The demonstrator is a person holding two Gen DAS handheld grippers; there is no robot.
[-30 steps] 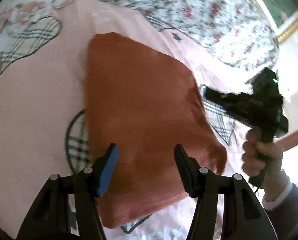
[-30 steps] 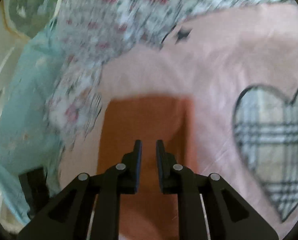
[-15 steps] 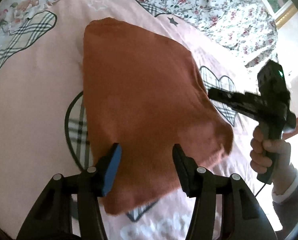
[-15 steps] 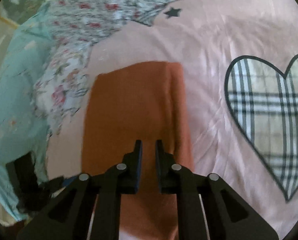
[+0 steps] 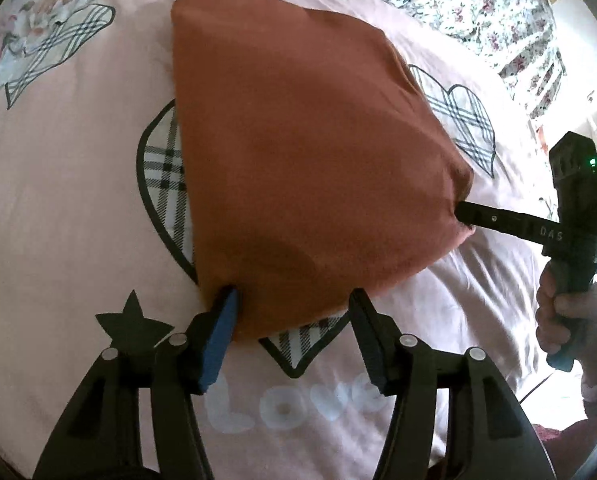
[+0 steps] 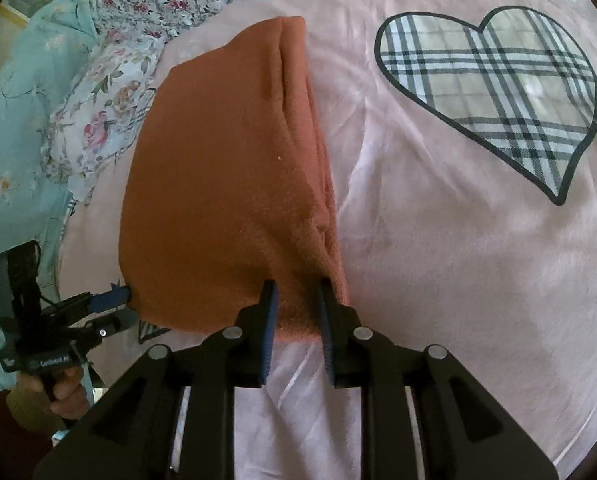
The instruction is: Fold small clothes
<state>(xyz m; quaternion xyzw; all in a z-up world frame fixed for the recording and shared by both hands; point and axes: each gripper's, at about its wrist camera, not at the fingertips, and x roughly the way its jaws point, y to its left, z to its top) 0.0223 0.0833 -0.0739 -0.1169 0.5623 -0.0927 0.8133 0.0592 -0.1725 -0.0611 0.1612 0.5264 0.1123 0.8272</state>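
Observation:
A folded rust-orange garment (image 5: 306,152) lies on the pink bedspread (image 5: 58,200); it also shows in the right wrist view (image 6: 226,168). My left gripper (image 5: 294,300) is open, its jaws wide apart at the garment's near corner, the cloth edge between them. My right gripper (image 6: 296,292) is nearly closed, with a narrow gap, on the garment's other near corner. In the left wrist view the right gripper (image 5: 464,212) meets the cloth's right corner. In the right wrist view the left gripper (image 6: 114,300) touches the cloth's lower left corner.
The pink bedspread carries plaid hearts (image 6: 498,92), a black star (image 5: 132,320) and white "Love" lettering (image 5: 298,400). A floral quilt (image 5: 458,0) lies beyond, with a light-blue cloth (image 6: 14,100) at the left in the right wrist view.
Both grippers moved in toward the garment's near edge. The right gripper went from above the cloth to its corner, and its jaws opened slightly around the edge. The left jaws stayed open.

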